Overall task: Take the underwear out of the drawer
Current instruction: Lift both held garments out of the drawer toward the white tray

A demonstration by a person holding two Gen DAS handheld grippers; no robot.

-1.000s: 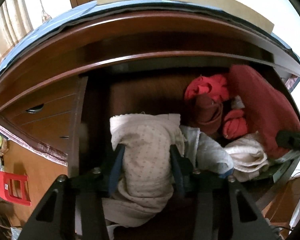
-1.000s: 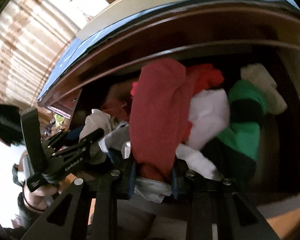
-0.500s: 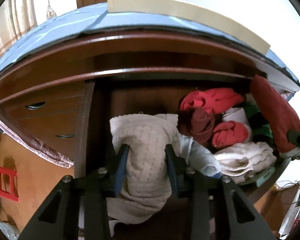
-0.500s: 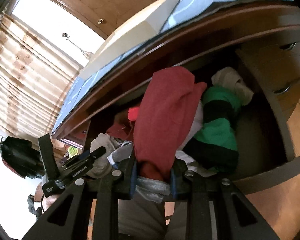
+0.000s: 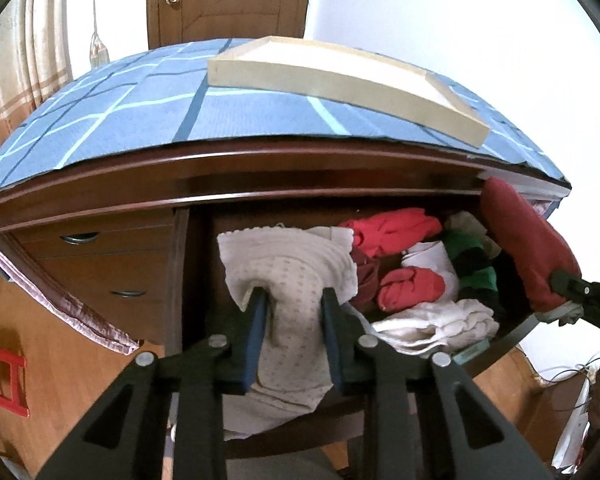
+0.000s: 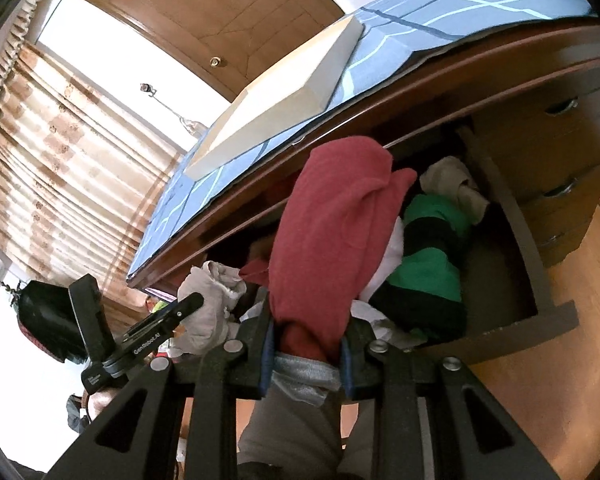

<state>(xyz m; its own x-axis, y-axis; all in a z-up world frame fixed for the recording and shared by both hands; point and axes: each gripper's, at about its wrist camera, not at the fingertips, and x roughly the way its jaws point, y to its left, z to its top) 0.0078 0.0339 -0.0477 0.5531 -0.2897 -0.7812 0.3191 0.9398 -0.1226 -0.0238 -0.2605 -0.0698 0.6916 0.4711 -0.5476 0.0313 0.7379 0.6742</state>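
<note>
The wooden drawer (image 5: 516, 328) stands pulled out, full of folded clothes. My left gripper (image 5: 293, 294) hangs over its left end, its jaws closing, with the pads pressing a cream dotted underwear (image 5: 288, 264) that rises bunched between them. In the right wrist view my right gripper (image 6: 308, 320) is shut on a dark red underwear (image 6: 336, 216) with a grey waistband, lifted above the drawer (image 6: 556, 320). The left wrist view shows the same red underwear (image 5: 520, 240) at the right, beside the right gripper (image 5: 568, 284). The left gripper (image 6: 188, 304) shows at the lower left of the right wrist view.
Red rolls (image 5: 412, 292), a green-and-black garment (image 6: 428, 264) and white folded cloth (image 5: 440, 320) lie in the drawer. A blue checked cloth (image 5: 140, 112) and a flat pale box (image 5: 340, 76) cover the dresser top. Small drawers (image 5: 100, 264), a red stool (image 5: 4, 380), a door and curtains surround it.
Both grippers have risen and drawn back from the drawer with their garments. The left jaws have narrowed on the cream cloth. The red underwear has swung out to the right.
</note>
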